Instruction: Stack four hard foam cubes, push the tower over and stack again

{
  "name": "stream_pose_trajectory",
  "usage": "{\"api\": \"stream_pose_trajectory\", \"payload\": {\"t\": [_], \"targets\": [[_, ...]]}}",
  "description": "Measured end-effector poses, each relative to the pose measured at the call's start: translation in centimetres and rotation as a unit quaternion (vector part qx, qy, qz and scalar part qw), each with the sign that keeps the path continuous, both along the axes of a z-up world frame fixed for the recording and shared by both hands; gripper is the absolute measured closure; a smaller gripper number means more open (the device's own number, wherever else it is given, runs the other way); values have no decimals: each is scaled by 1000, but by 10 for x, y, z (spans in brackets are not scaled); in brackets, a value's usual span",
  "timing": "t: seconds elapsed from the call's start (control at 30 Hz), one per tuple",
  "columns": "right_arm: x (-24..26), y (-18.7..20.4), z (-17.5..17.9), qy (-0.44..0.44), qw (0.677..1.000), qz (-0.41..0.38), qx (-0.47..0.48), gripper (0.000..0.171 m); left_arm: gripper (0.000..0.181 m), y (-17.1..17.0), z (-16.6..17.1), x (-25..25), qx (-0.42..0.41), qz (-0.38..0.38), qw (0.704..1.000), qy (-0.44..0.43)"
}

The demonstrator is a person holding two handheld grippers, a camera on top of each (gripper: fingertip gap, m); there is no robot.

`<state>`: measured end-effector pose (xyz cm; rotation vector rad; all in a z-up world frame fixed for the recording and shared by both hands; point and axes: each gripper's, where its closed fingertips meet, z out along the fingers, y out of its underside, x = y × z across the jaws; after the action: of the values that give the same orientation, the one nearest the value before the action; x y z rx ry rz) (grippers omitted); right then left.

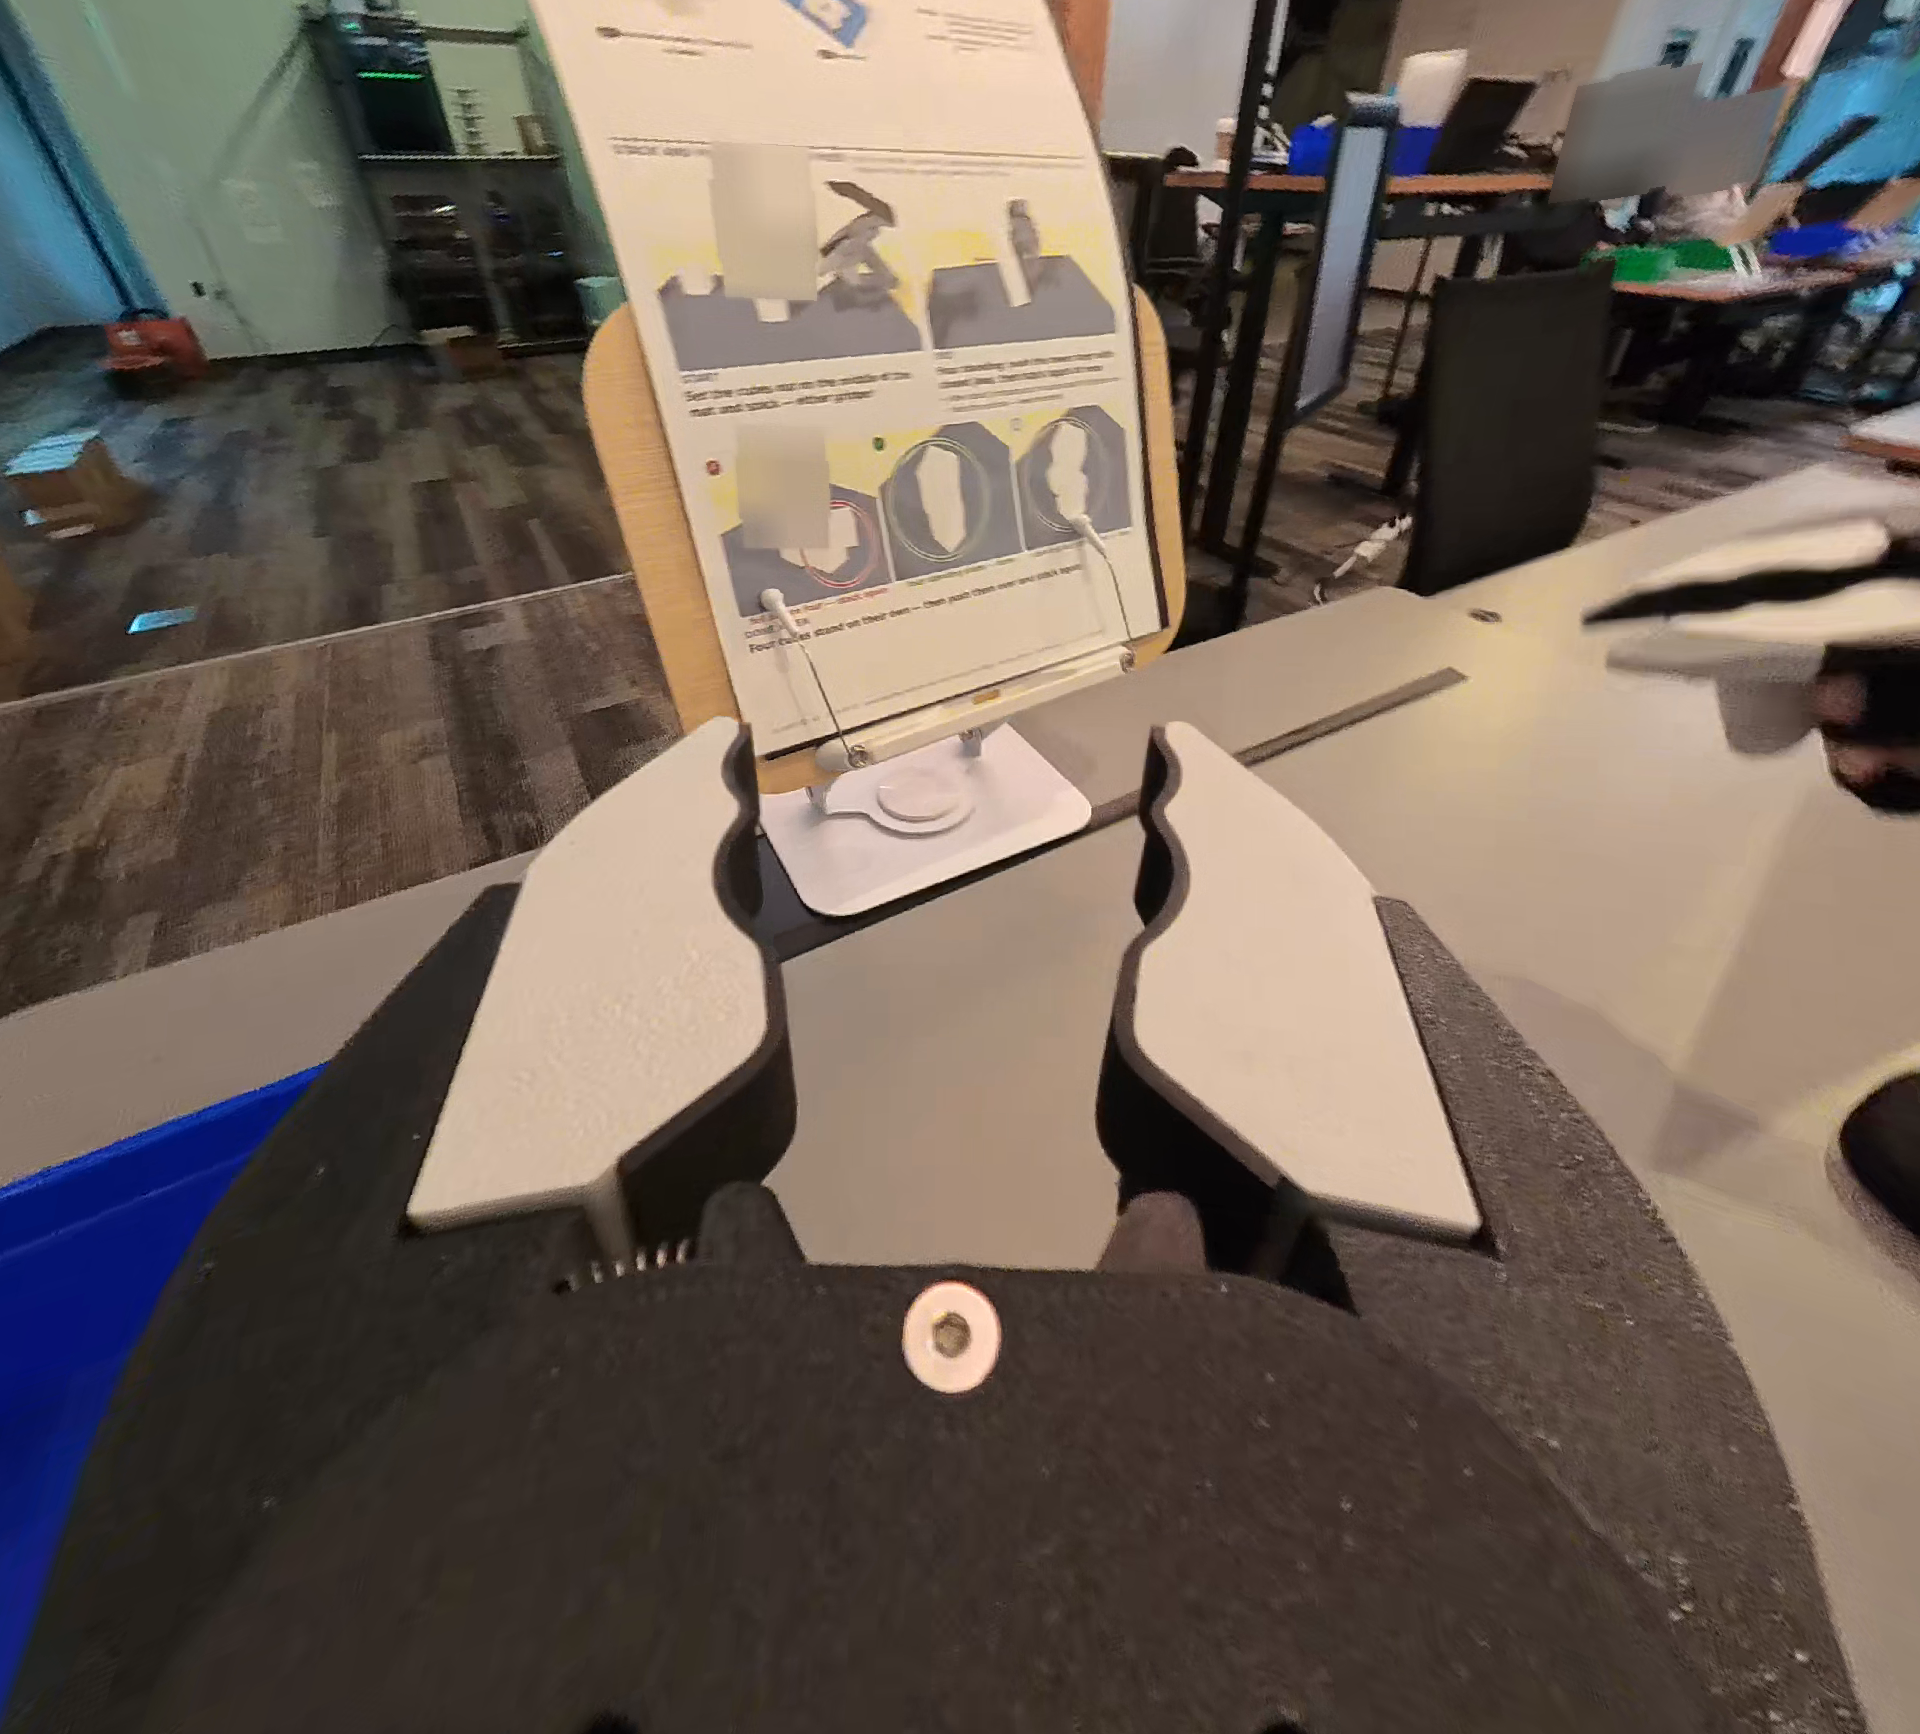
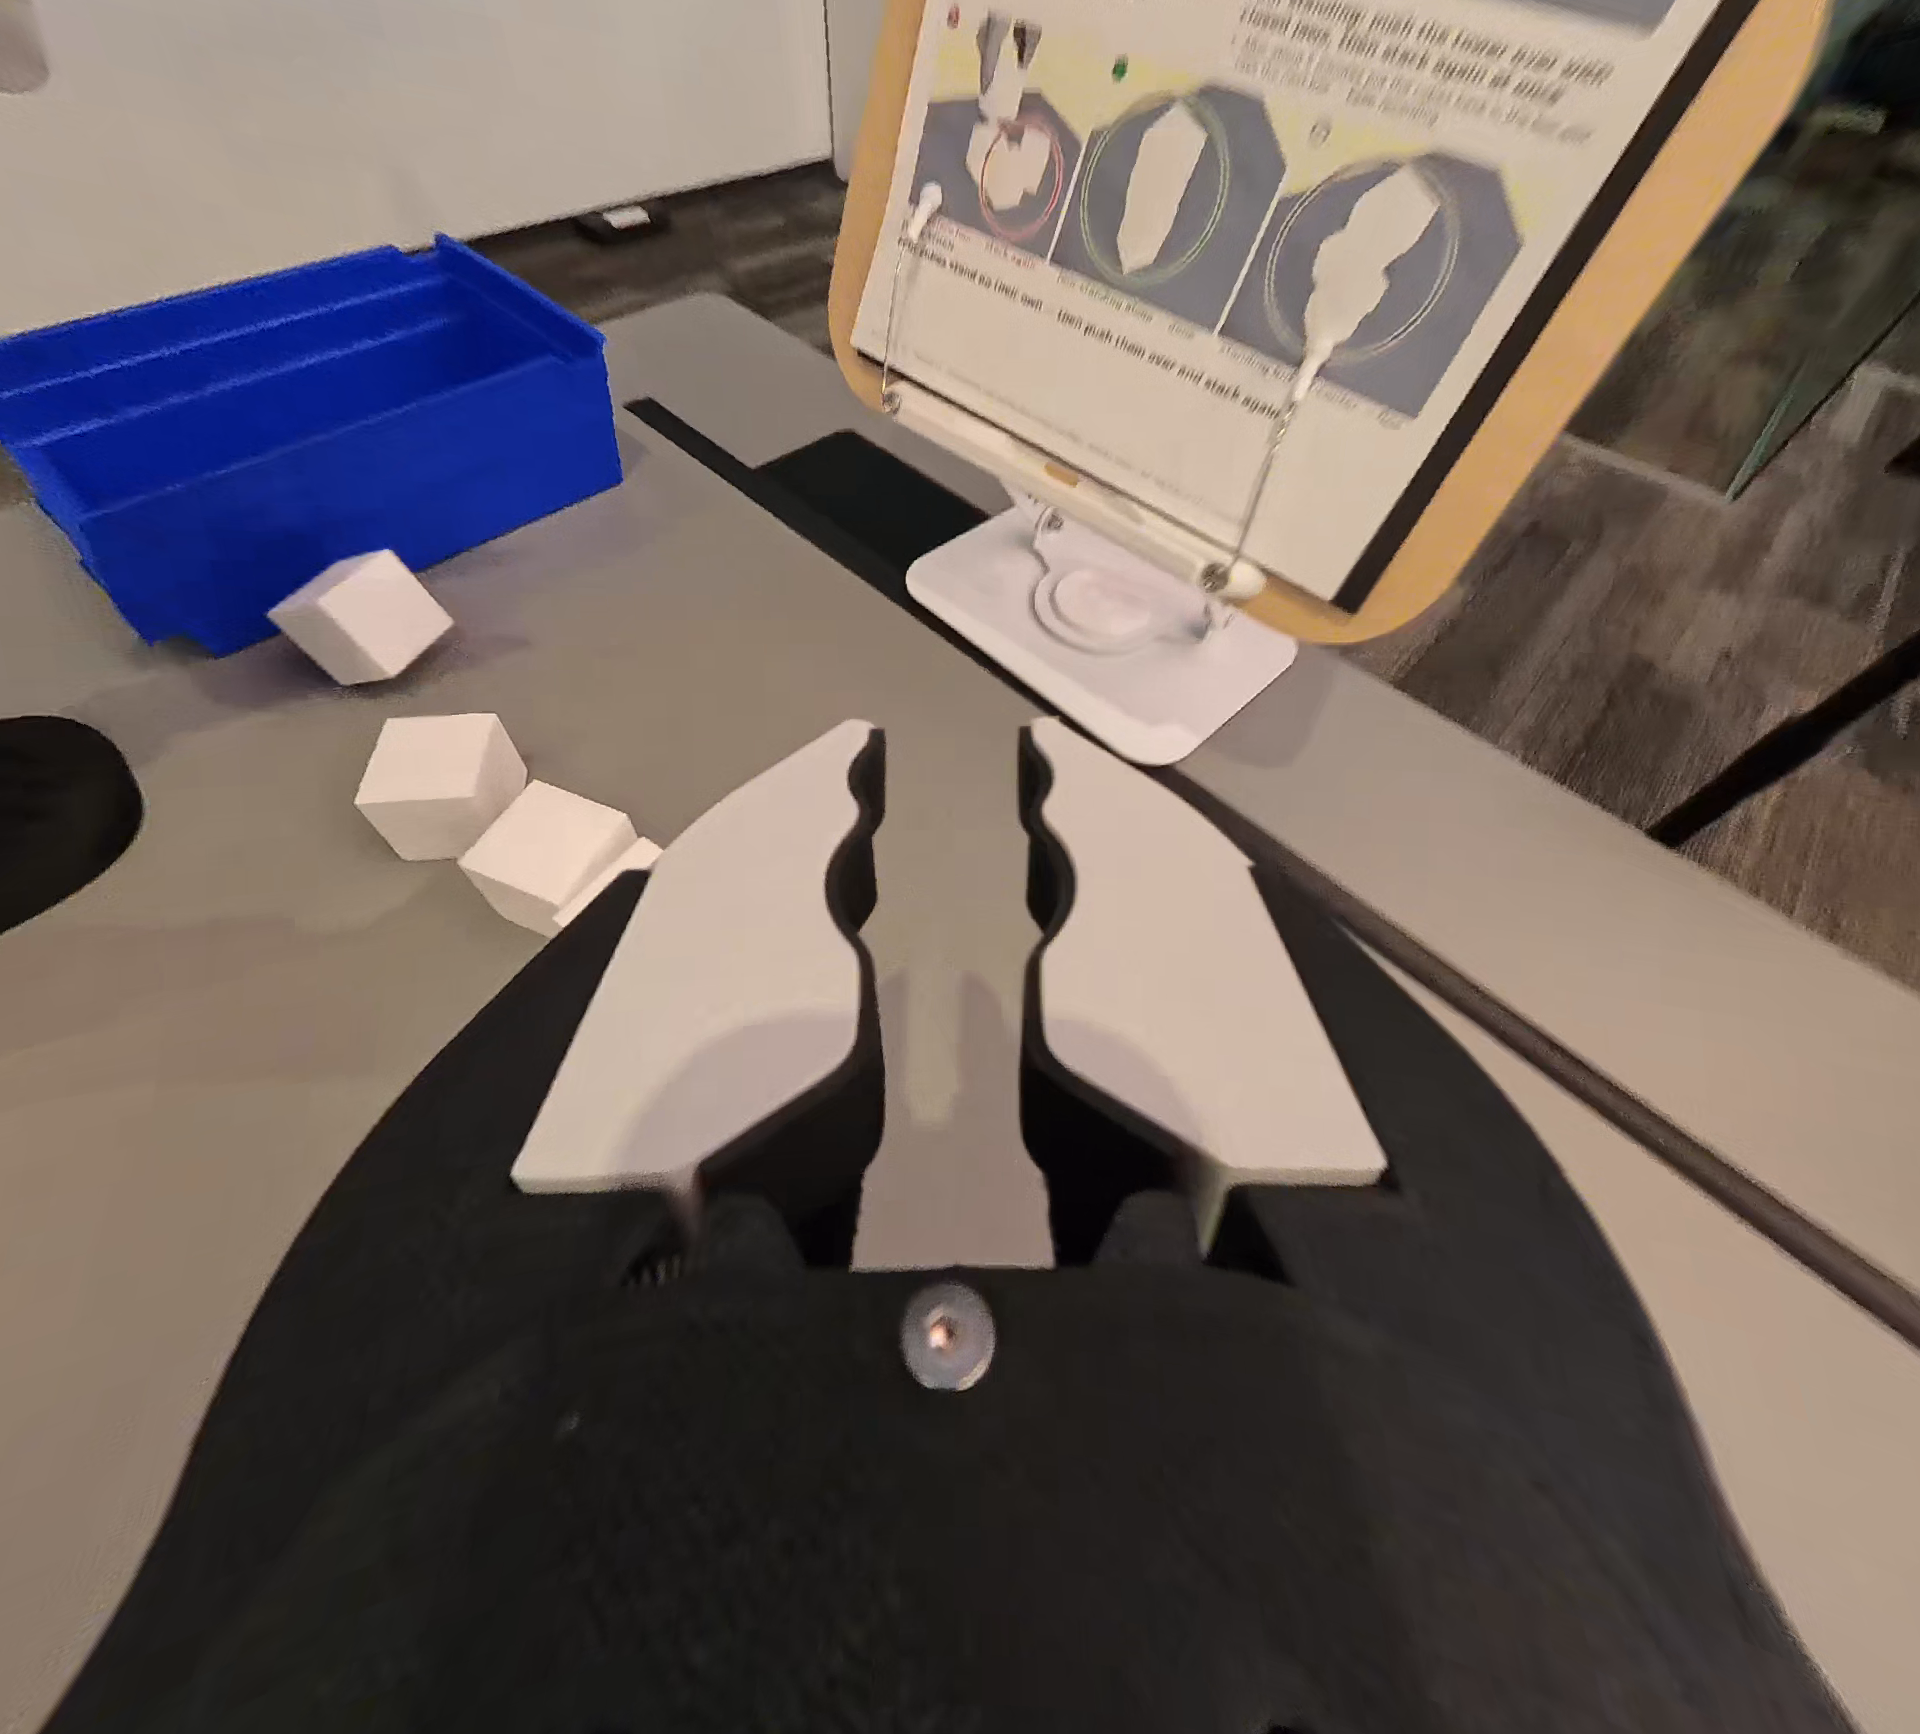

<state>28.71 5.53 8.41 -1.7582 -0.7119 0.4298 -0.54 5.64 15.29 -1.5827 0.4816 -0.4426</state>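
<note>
1. Lying loose at centre left of the right wrist view: white foam cubes, matte, sharp-edged, none stacked. One cube [image 2: 362,615] sits tilted just beside the blue bin [image 2: 312,427]; a second cube [image 2: 440,783] and a third cube [image 2: 548,865] lie lower in the frame, touching corner to corner. A fourth cube [image 2: 615,876] shows only as a sliver behind the gripper body, touching the third.
2. Right gripper [image 2: 951,749]: jaws narrowly parted, nothing between them; cubes lie to its left, apart from the fingertips.
3. Left gripper [image 1: 945,744]: jaws wide apart, holding nothing; no cube shows in its view. A blue bin edge [image 1: 104,1269] fills the lower left of that frame.
4. Surface: grey table [image 2: 727,645], smooth, with a dark slot running diagonally across it. A black rounded shape sits at the left edge of the right wrist view; I cannot tell what it is.
5. Stand [image 2: 1101,645]: white base, tan board, holding a printed sheet [image 1: 831,282] with pictures, upper centre in both views.
6. At the right edge of the left wrist view, the other gripper [image 1: 1766,583] shows blurred above the table.
7. Room: wood-pattern floor [image 1: 312,489], glass wall and shelving at upper left, desks and a black chair [image 1: 1507,427] at right.
</note>
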Motion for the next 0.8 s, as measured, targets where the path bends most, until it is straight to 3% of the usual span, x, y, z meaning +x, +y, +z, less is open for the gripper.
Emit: {"api": "stream_pose_trajectory", "payload": {"t": [0.2,0.33,0.47,0.63,0.8], "targets": [[35,-1,13,55,998,19,5,135,111,-24,-47,-29,-37,54,994,90],[38,-4,14,64,997,43,1,133,110,-60,-105,-54,-86,108,985,102],[40,-1,11,42,998,37,9,131,104,-89,-182,-68,-145,188,970,61],[34,-2,7,36,998,49,7,130,83,-86,-224,-98,-155,343,926,41],[34,-4,8,35,998,58,10,130,83,-61,-251,-96,-209,394,895,11]]}}
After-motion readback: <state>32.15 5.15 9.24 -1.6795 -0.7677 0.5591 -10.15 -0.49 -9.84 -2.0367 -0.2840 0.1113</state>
